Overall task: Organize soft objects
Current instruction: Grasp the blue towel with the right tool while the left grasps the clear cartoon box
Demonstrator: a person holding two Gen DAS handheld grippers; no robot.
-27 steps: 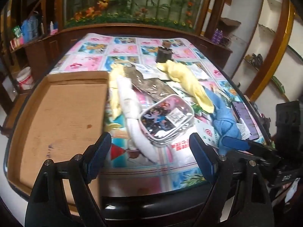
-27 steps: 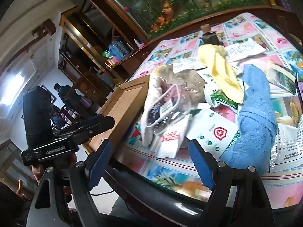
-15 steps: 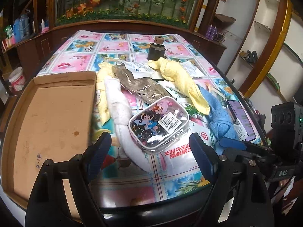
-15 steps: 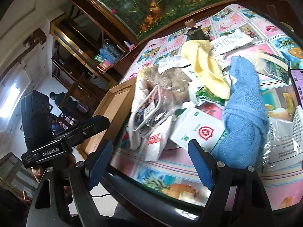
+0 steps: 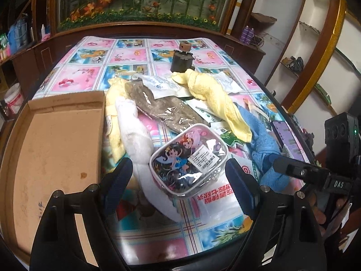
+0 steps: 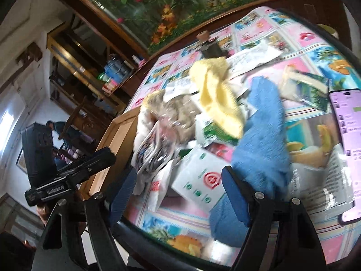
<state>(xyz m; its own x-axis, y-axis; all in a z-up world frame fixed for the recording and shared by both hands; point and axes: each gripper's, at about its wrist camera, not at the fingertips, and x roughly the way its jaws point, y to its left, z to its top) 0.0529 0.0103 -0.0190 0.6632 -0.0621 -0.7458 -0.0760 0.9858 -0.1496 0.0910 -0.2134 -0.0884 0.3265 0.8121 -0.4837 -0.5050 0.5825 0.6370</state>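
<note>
A pile of soft things lies on the table: a white towel (image 5: 137, 133), a yellow towel (image 5: 216, 97), a blue towel (image 5: 264, 142), a clear cartoon pouch (image 5: 189, 160) and a brown item in clear plastic (image 5: 167, 106). My left gripper (image 5: 178, 185) is open and empty, its jaws either side of the pouch, just short of it. My right gripper (image 6: 180, 192) is open and empty at the table's near edge, in front of a white packet (image 6: 200, 180) and the blue towel (image 6: 261, 135). The yellow towel (image 6: 216, 99) lies behind.
An open cardboard box (image 5: 49, 149) sits left of the pile. A phone (image 6: 347, 140) with a lit screen lies at the right. A dark bottle with a cork (image 5: 181, 61) stands behind the pile. Paper and plastic packets are scattered among the towels.
Both grippers have moved forward toward the pile. The left one now frames the cartoon pouch. The right one has closed in on the white packet and blue towel. Jaws stay open.
</note>
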